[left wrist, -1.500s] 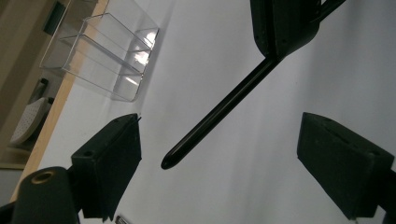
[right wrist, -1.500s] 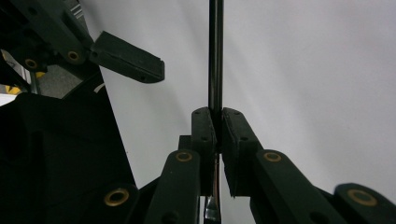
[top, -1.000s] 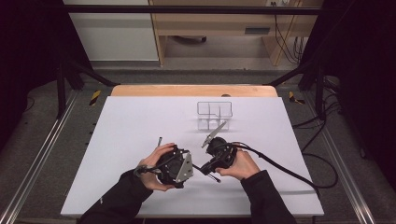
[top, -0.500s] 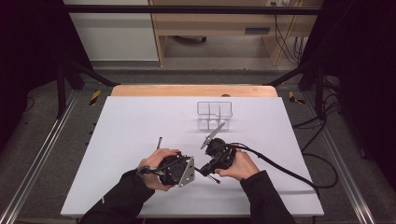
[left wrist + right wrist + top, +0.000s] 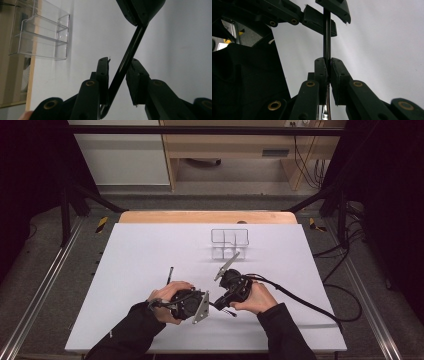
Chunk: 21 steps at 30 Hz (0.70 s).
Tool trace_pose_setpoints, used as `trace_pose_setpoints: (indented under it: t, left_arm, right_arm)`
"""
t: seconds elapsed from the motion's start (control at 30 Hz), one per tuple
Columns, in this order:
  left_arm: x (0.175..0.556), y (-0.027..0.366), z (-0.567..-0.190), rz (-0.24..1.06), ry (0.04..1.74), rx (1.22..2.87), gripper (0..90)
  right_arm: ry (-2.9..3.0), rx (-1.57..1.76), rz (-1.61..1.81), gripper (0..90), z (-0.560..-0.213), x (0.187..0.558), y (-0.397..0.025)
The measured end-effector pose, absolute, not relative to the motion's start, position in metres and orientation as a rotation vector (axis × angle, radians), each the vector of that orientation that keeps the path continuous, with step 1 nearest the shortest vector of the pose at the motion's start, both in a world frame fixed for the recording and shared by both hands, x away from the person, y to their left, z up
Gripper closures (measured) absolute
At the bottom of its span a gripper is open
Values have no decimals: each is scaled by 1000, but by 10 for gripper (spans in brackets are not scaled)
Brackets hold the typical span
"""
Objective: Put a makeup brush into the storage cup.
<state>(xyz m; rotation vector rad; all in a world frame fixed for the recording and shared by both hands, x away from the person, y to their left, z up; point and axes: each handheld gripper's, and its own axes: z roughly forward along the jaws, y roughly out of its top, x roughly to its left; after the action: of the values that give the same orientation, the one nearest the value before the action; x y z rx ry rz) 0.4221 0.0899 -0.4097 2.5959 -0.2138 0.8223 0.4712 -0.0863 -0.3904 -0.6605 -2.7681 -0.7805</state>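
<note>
So there's a thin black rod (image 5: 327, 37), could be a pen or some slim tool, hard to say from these angles, and it's sitting between the two grippers near the front middle of the white table (image 5: 150, 250). In the right gripper view, the right gripper (image 5: 328, 65) is pinching the rod tight, both jaws pressing flat against it with no gap showing, and the rod is running straight up from there to the other gripper's jaws at the top of the view. In the left gripper view, the left gripper (image 5: 118, 65) is sitting with its jaws spread a bit; the rod (image 5: 127, 60) is crossing the gap at a slant, leaning on the left jaw lower down, and I can't really tell if the other jaw is touching it. From the high view, both hands are resting close together on the table, left gripper (image 5: 192, 304) just beside the right gripper (image 5: 231, 290). Farther back, well apart from the hands, a clear plastic organizer (image 5: 229, 243) with a few compartments is standing on the table, and it's also showing up at the upper left of the left gripper view (image 5: 40, 33).
</note>
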Motion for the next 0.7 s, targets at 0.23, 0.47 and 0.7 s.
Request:
trace_pose_setpoints:
  t: [0.23, 0.47, 0.7]
  left_arm:
    - [421, 90, -411, 813, -238, 2609, 752]
    - [420, 88, -414, 793, -271, 2641, 807]
    - [420, 86, -417, 764, -274, 2657, 829]
  right_arm:
    - [-2768, -662, -785, 842, -390, 471, -87]
    - [-2780, -664, -822, 834, -387, 471, -89]
    - [-2798, -669, -832, 825, -386, 471, -89]
